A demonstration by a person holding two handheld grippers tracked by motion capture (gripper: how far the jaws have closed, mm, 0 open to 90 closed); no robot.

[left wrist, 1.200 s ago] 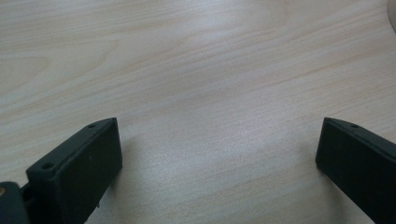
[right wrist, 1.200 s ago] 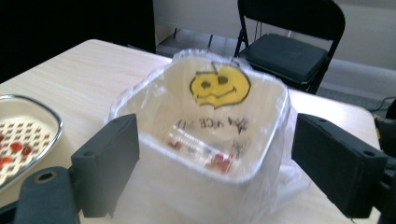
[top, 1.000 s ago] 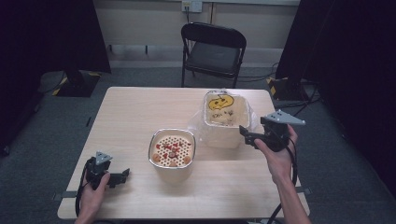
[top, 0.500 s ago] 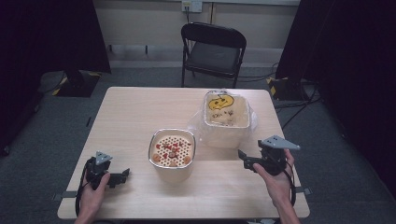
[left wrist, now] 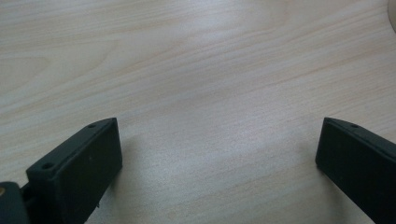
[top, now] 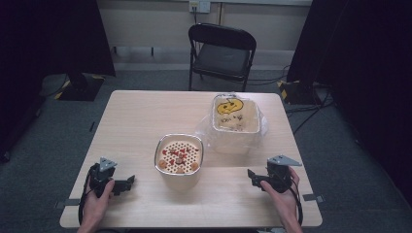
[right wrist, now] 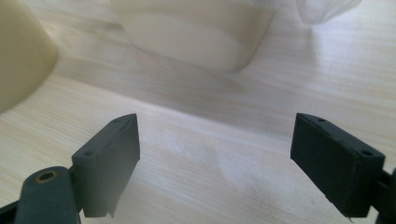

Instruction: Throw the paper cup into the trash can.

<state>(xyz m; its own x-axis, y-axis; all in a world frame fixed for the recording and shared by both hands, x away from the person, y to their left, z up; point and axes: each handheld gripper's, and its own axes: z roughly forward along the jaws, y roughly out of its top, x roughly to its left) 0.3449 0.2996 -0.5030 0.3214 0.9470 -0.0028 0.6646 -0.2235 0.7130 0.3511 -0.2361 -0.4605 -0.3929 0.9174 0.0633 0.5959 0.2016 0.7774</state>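
Both pairs of jaws stood wide apart with nothing between them, resting low over the bare table (top: 145,121). Taking the cup (top: 179,160) as landmark: the left gripper (top: 127,182) lay to its left near the front edge, and the right gripper (top: 251,175) to its right, also near the front, both well apart from it. Behind and right of the cup sat the tub (top: 235,121) with loose plastic wrap (top: 206,131) around it; in the right gripper view the tub (right wrist: 196,32) loomed ahead of the open jaws. A likely risk: a reach toward the tub could snag the wrap and drag or tip it, or knock the cup. The red and brown bits on the cup's top were too small to identify, and the cup's wall (right wrist: 21,56) was blurred and cut off.
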